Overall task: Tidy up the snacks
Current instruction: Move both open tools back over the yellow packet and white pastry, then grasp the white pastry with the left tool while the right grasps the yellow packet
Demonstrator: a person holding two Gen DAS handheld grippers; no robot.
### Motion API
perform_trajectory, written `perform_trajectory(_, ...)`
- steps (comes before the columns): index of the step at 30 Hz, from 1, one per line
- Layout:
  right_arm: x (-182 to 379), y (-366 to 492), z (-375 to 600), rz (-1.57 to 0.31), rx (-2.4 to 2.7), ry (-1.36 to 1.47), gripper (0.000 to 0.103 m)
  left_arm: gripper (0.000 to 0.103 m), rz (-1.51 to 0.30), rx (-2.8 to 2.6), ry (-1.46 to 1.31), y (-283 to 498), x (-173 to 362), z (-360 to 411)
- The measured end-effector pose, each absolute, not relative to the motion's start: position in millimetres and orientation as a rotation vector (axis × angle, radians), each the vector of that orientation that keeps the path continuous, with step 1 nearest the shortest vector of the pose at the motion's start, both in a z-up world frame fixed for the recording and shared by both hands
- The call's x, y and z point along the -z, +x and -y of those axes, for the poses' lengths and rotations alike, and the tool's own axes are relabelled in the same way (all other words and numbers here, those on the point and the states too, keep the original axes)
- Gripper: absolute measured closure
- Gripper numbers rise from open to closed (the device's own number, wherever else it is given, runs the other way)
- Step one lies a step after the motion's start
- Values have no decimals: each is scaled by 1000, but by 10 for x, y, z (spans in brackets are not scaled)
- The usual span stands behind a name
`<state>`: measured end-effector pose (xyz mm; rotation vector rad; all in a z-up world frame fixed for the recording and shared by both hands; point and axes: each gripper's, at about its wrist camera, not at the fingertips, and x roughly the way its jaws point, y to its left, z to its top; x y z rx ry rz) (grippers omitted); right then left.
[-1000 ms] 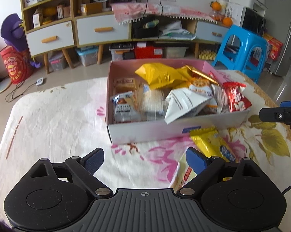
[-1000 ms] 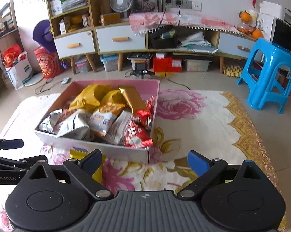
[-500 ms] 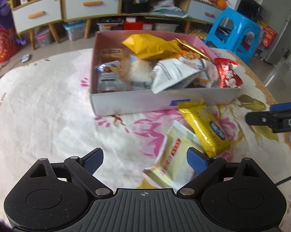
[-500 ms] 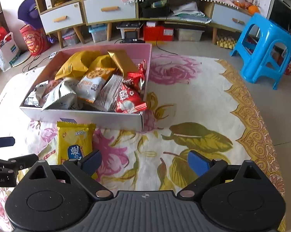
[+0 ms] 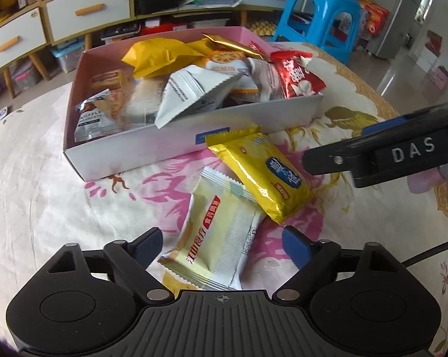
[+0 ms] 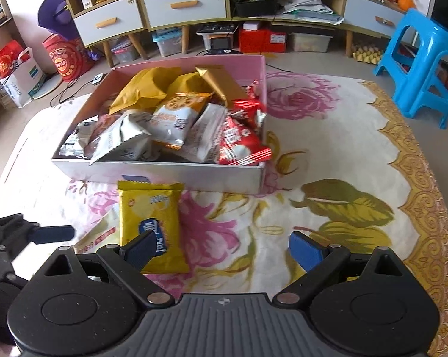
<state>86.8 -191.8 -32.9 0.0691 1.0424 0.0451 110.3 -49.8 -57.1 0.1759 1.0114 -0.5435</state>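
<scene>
A pink box point(image 5: 140, 145) on the flowered cloth holds several snack packets, yellow, white and red. In front of it lie a yellow packet point(image 5: 259, 172) and a pale cream packet point(image 5: 221, 238), the yellow one overlapping the cream one. My left gripper point(image 5: 222, 244) hangs over the cream packet. Its jaws are closing with the packet between them, and the pads stand clear of it. My right gripper point(image 6: 224, 250) is open over the cloth. Its left finger sits above the yellow packet point(image 6: 151, 226), with nothing gripped. One of its fingers point(image 5: 372, 154) reaches in from the right in the left wrist view.
The table carries a floral cloth point(image 6: 328, 202) with a gold border at the right. Behind it stand a blue plastic stool point(image 6: 423, 59), low drawers point(image 6: 182, 6) and storage boxes on the floor. My left gripper's finger point(image 6: 51, 234) shows at the left edge of the right wrist view.
Both views have tipped down and drawn nearer the two packets in front of the box. The left jaws have narrowed a little around the cream packet. The right jaws stay wide.
</scene>
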Motion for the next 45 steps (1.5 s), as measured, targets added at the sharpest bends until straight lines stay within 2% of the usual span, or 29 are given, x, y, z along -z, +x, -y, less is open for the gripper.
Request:
perform_trajectory(2, 342, 878, 1894, -1046, -48, 75, 15, 34, -1015, 538, 194, 1094, 583, 504)
perform_trajectory(5, 364, 896, 1863, -1048, -48, 83, 15, 49, -1008, 523, 220, 1083, 581, 485)
perform_trajectory(7, 378, 911, 1848, -1052, -49, 98, 15, 54, -1010, 518, 207, 1092, 569, 436)
perform_trajectory(22, 455, 994, 1605, -1072, -70, 143, 17, 55, -1021, 373, 163, 1158, 565, 51)
perform_trajectory(26, 499, 989, 1530, -1078, -85, 111, 21, 55, -1015, 298, 150, 1201, 568, -72)
perform_trajectory(32, 571, 954, 1408, -1086, -104, 26, 33, 53, -1016, 242, 138, 1248, 591, -190)
perform_trajectory(39, 568, 878, 1281, -1050, -146, -107, 60, 52, -1015, 243, 148, 1226, 591, -201)
perform_trajectory(45, 536, 833, 1258, -1054, -180, -140, 62, 57, -1031, 231, 123, 1239, 577, -218)
